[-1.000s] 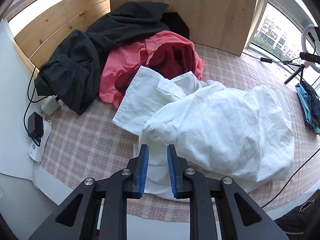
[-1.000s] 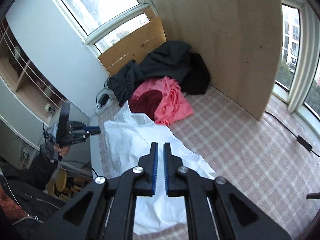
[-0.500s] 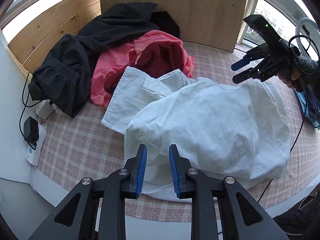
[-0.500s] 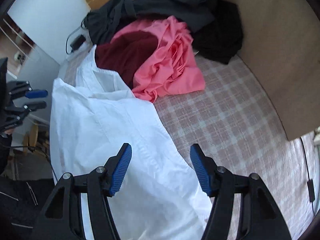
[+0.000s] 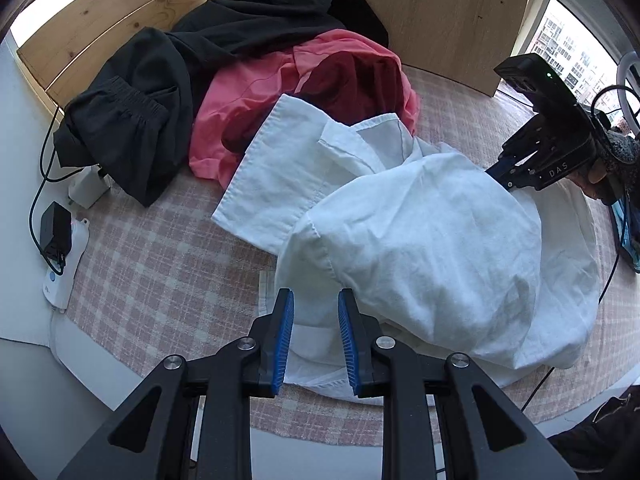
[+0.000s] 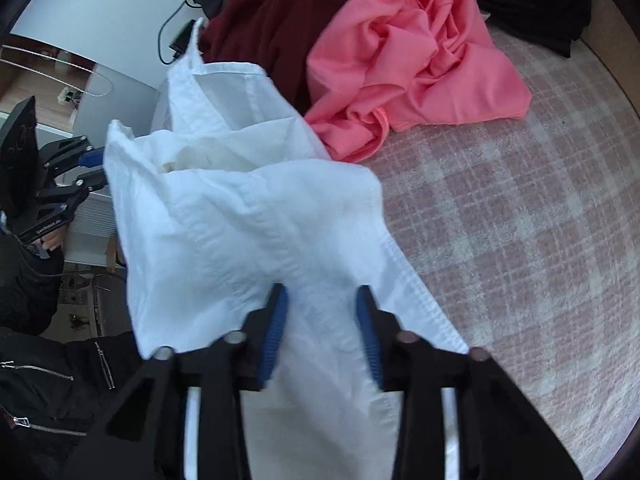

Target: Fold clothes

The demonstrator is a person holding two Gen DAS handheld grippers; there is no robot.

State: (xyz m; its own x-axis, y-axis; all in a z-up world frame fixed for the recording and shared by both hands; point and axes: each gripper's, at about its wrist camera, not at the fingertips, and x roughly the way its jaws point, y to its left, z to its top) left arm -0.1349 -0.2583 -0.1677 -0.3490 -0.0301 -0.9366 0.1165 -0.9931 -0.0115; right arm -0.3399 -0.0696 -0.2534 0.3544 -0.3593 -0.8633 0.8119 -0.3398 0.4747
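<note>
A checked pink-and-white cover [image 5: 168, 256] fills most of the left wrist view, bare along the lower left. On it, across the middle and right of that frame, lies the white shirt [image 5: 420, 248], bunched and puffed up, one flat panel reaching toward the upper middle. Behind it, at the top left, sits a heap of black clothes [image 5: 160, 92], with a pink garment [image 5: 248, 112] and a dark red one [image 5: 352, 76] just beside it, the shirt's far edge touching or overlapping the pink. A plywood board [image 5: 440, 8] stands along the top of the frame.

The left gripper [image 5: 314, 340] sits at the bottom centre, its blue pads a small way apart over the shirt's near hem, holding nothing. The right gripper [image 6: 322, 336], at the bottom centre of its own view, has its pads wide apart with shirt cloth lying between them, not yet pinched. A charger and cable [image 5: 54, 228] rest at the left edge.

My worry is that the shirt is doubled over itself, so closing now could catch two layers and drag the whole bundle instead of one edge. A pull toward the pile could also snag the pink garment.
</note>
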